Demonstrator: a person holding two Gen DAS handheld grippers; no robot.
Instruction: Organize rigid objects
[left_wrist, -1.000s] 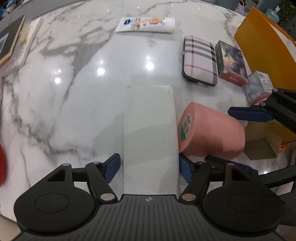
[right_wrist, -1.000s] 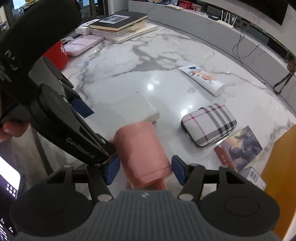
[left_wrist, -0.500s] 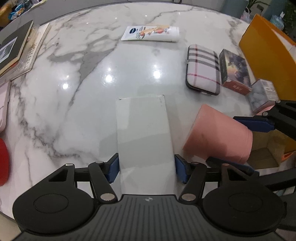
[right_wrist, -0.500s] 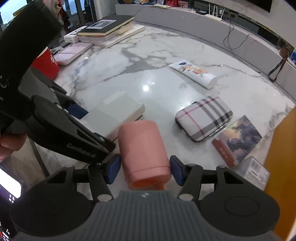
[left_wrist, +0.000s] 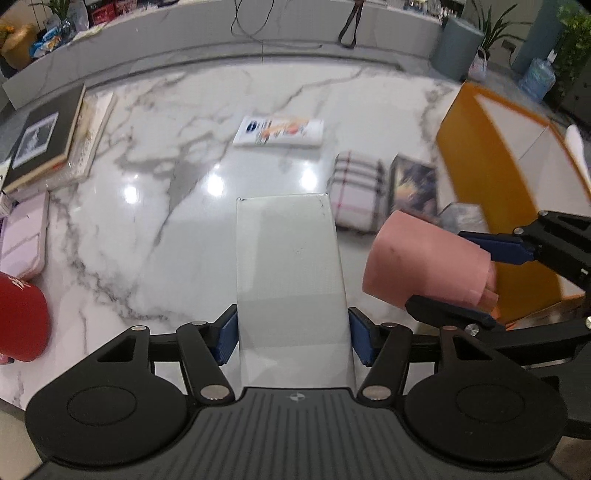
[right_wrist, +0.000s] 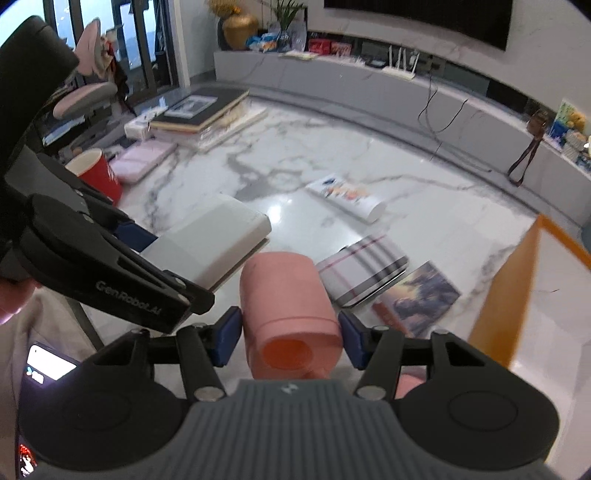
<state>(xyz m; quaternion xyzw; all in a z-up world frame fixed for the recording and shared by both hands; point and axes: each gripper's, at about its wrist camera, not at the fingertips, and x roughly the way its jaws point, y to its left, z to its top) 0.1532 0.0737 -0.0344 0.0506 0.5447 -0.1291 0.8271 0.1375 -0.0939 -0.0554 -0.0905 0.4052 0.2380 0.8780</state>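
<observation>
My left gripper (left_wrist: 292, 334) is shut on a flat white box (left_wrist: 290, 266) and holds it above the marble table (left_wrist: 177, 206). The white box also shows in the right wrist view (right_wrist: 218, 240). My right gripper (right_wrist: 290, 338) is shut on a pink cup (right_wrist: 286, 299), held on its side in the air; the pink cup also shows in the left wrist view (left_wrist: 424, 264), to the right of the box. An orange bin (left_wrist: 491, 177) stands at the right.
On the table lie a lotion tube (left_wrist: 280, 131), a plaid case (left_wrist: 356, 192), a picture box (left_wrist: 413, 188) and a small grey box (left_wrist: 461, 218). Books (left_wrist: 48, 136), a pink case (left_wrist: 22, 236) and a red cup (left_wrist: 18, 317) sit at the left.
Both grippers have risen off the table with their objects. The white box and the pink cup, earlier on the table, now hang in the air. The views have tilted up.
</observation>
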